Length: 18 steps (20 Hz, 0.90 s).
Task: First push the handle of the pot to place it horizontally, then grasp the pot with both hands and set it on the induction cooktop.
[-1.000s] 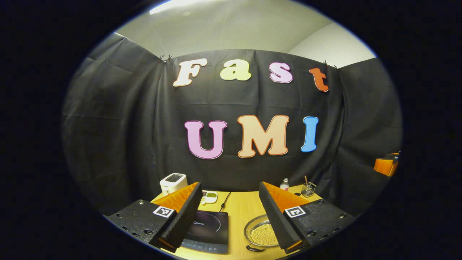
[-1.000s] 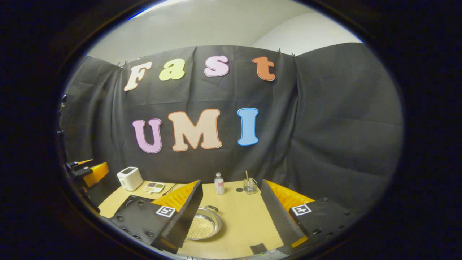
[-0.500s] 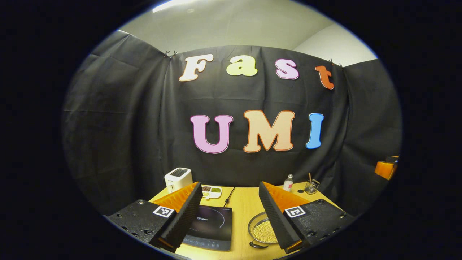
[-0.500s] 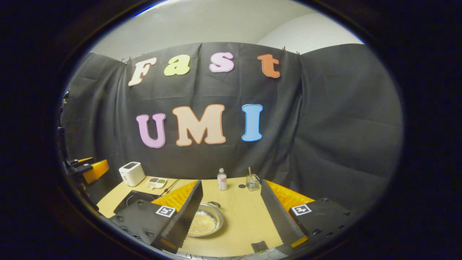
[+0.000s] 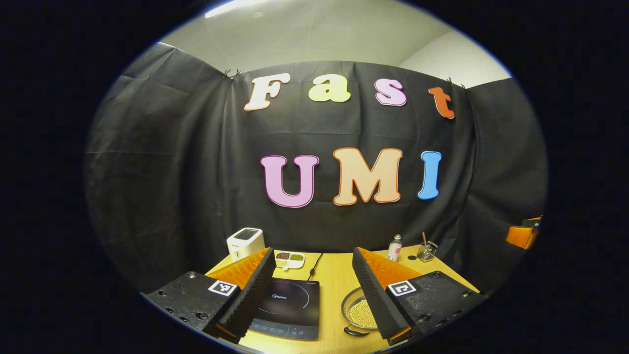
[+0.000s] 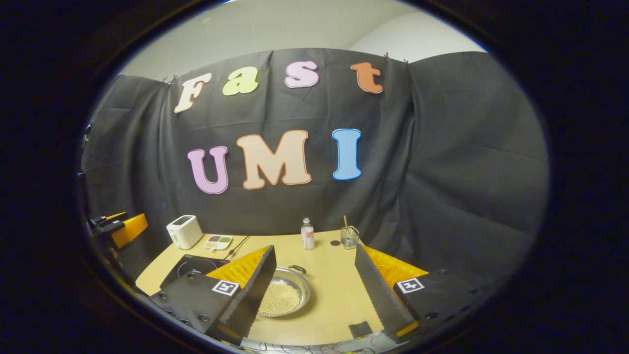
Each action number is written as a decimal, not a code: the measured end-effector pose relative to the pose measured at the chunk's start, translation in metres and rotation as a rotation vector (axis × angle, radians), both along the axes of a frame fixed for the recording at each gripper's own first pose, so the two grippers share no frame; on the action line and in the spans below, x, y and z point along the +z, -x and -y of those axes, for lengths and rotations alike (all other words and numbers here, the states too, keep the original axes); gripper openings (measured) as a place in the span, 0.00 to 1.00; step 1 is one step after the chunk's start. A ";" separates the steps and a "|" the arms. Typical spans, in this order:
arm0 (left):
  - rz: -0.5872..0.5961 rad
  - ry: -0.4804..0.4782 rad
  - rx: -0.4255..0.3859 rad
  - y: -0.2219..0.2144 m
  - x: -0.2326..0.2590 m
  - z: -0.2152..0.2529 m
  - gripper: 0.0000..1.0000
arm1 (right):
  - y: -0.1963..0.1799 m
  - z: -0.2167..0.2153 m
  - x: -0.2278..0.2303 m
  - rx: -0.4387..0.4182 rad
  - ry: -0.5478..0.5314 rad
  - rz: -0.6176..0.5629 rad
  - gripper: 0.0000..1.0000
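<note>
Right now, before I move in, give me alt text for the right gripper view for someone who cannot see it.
The open right gripper hovers above a wooden table, its fingers framing a steel pot of small yellowish beads with a dark handle at its far rim. An induction cooktop lies left; a white toaster, bottle and glass cup line the back.

The right gripper [image 6: 314, 295] hung with its jaws wide apart above the table [image 6: 334, 295]. The pot [image 6: 285, 298], holding pale beads, sat beside its left finger, the cooktop [image 6: 191, 268] farther left, near a toaster [image 6: 185, 231].
</note>
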<state>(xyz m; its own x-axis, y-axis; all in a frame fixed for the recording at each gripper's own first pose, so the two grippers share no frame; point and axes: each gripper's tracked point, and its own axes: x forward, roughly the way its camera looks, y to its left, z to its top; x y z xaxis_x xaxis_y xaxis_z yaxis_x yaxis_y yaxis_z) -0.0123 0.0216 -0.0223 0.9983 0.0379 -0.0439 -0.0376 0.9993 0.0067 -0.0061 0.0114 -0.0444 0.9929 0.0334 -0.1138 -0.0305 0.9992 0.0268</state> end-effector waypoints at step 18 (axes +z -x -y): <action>-0.009 -0.001 0.050 0.018 -0.005 -0.027 0.92 | -0.013 -0.043 -0.076 0.112 0.049 -0.171 0.10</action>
<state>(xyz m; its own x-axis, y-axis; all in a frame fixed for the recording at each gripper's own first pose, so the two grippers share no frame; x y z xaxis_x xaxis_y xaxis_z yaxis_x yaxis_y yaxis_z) -0.0305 0.0487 -0.0275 0.9947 0.0882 -0.0531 -0.0878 0.9961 0.0087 0.0073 0.0545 -0.1203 0.9493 0.1327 -0.2848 -0.1406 0.9900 -0.0076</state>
